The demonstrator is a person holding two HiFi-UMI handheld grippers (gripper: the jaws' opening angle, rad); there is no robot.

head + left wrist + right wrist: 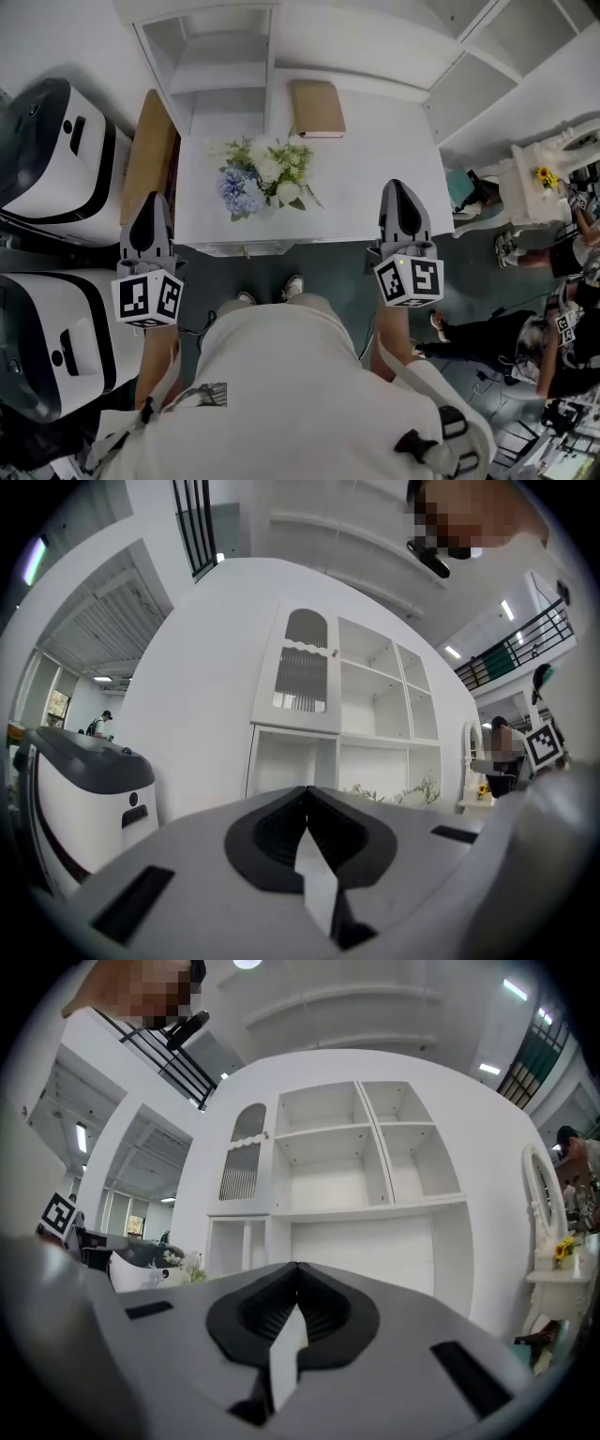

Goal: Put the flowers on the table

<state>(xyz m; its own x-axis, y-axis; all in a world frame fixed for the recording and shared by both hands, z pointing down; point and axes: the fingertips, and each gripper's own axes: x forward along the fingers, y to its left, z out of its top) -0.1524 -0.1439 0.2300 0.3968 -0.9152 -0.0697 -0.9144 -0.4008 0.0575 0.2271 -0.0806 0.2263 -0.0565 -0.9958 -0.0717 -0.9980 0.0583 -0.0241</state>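
Observation:
A bunch of flowers (260, 178), white and blue with green leaves, lies on the white table (375, 178) in the head view. My left gripper (150, 204) hangs off the table's front left corner, jaws shut and empty. My right gripper (401, 195) is held over the table's front right edge, also shut with nothing in it. In the left gripper view the jaws (306, 794) meet, and a few flower sprigs (394, 794) peek over them. The right gripper view shows its jaws (296, 1272) together, facing the white shelf unit (356, 1166).
A tan book (316, 108) lies at the table's far edge. White shelving (225, 56) stands behind the table. Two large white and black machines (52, 150) sit on the left. A side table with a sunflower (545, 176) and seated people are at the right.

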